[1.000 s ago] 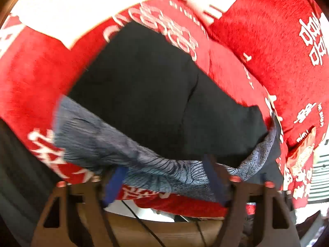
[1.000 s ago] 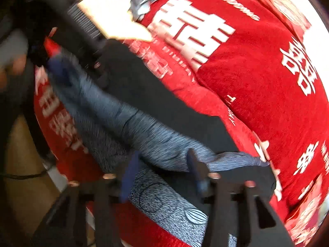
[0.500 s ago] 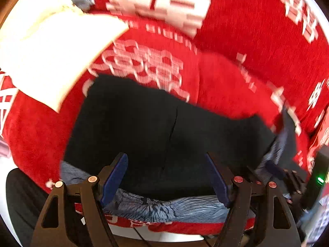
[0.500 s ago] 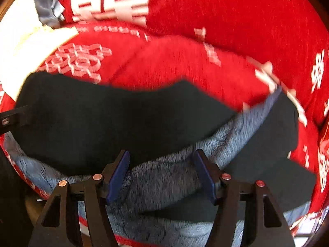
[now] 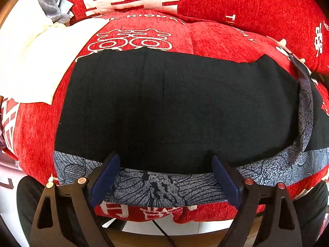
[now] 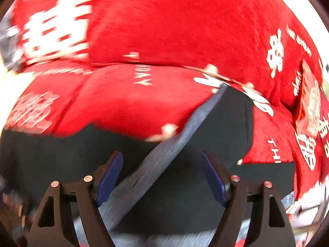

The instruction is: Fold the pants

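The pants (image 5: 174,111) lie folded on a red sofa seat, black side up, with a grey-blue patterned strip (image 5: 162,187) showing along the near edge. My left gripper (image 5: 164,177) is open and empty, its blue pads just above that strip. In the right wrist view the pants (image 6: 205,156) are blurred, with a grey-blue band (image 6: 164,154) crossing them diagonally. My right gripper (image 6: 162,175) is open and empty, hovering over that band.
The red sofa seat (image 5: 216,39) and back cushions (image 5: 246,2) carry white characters. A white cloth (image 5: 41,61) lies on the seat at the left, with a grey garment (image 5: 51,2) behind it. The seat's front edge (image 5: 164,212) is right below the left gripper.
Both grippers have let go of the pants and opened. The folded pants now lie flat on the seat. The right gripper has swung to the right.
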`<state>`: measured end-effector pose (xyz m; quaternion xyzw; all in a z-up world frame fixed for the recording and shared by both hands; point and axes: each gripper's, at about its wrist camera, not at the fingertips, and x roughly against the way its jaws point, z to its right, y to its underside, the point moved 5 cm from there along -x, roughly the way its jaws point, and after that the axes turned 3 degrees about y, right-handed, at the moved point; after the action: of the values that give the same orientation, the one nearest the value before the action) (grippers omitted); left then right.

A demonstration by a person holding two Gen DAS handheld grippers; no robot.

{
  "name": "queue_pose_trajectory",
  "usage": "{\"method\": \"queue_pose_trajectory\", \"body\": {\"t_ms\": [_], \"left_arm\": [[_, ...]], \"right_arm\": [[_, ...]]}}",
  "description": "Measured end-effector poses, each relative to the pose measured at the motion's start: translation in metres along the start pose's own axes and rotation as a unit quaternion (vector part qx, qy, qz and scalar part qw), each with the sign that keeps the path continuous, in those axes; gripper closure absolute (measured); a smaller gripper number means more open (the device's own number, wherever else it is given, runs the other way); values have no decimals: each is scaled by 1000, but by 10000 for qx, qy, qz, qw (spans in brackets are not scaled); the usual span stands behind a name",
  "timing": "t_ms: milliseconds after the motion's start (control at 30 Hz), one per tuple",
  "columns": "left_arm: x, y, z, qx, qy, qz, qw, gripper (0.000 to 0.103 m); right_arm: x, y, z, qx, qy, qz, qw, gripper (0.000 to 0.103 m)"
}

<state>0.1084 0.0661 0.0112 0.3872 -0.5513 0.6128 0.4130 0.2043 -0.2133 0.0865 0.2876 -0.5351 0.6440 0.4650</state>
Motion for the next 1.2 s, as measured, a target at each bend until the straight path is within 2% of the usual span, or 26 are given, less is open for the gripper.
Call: {"method": "queue_pose_trajectory", "body": {"t_ms": [100,133,200,233,267,300,333,367,400,467,567,667,767,867,933,1000,1033,1100,1200], "left_arm": [[2,1,1,18,17,-6,10000,11],[2,2,2,14,20,-10,10000,11],[2,2,2,-14,25,-20,10000,11],[2,2,2,-27,25,-26,10000,11],[2,2,2,-22,24,-30,10000,10],[2,2,2,-14,13,-35,10000,9],[1,2,3,-3,9,-46,10000,7],[0,1,4,3,-10,-68,10000,7],[-1,0,5,7,-35,-95,9999,7],[0,-3,7,40,-22,-220,9997,7],[8,-6,11,141,301,-275,9991,7],[14,-8,25,19,562,-252,9981,7],[13,-8,51,-282,731,-322,9964,7],[5,-3,81,-704,759,-486,9934,7],[-4,4,100,-1062,721,-640,9897,6],[-8,9,110,-1364,426,-595,9880,4],[-8,10,112,-1431,363,-590,9873,4],[-3,9,116,-1359,508,-544,9879,4],[4,2,120,-1223,697,-457,9890,4]], "right_arm": [[-46,-25,23,-408,313,-520,9973,21],[-67,-29,30,-548,414,-843,9941,20],[-101,-20,43,-784,490,-1571,9832,21],[-111,-10,47,-895,325,-1797,9791,21],[-109,-12,54,-948,191,-1608,9822,28],[-102,-7,56,-881,163,-1469,9851,45],[-94,-4,57,-763,80,-1360,9877,57],[-89,0,56,-728,-49,-1260,9893,81],[-78,6,59,-757,-200,-1200,9897,87],[-54,18,75,-953,-317,-1007,9898,88],[-9,42,103,-1187,-341,-524,9910,88],[20,81,122,-1376,-242,-327,9896,89],[19,132,135,-1588,-238,-546,9855,89],[5,167,135,-1527,-336,-773,9847,88],[5,175,128,-1281,-244,-760,9886,76],[20,173,126,-922,196,-498,9943,53],[30,167,123,-676,438,-276,9964,48],[46,155,115,-243,736,166,9969,34],[53,126,96,595,1262,639,9881,29]]}}
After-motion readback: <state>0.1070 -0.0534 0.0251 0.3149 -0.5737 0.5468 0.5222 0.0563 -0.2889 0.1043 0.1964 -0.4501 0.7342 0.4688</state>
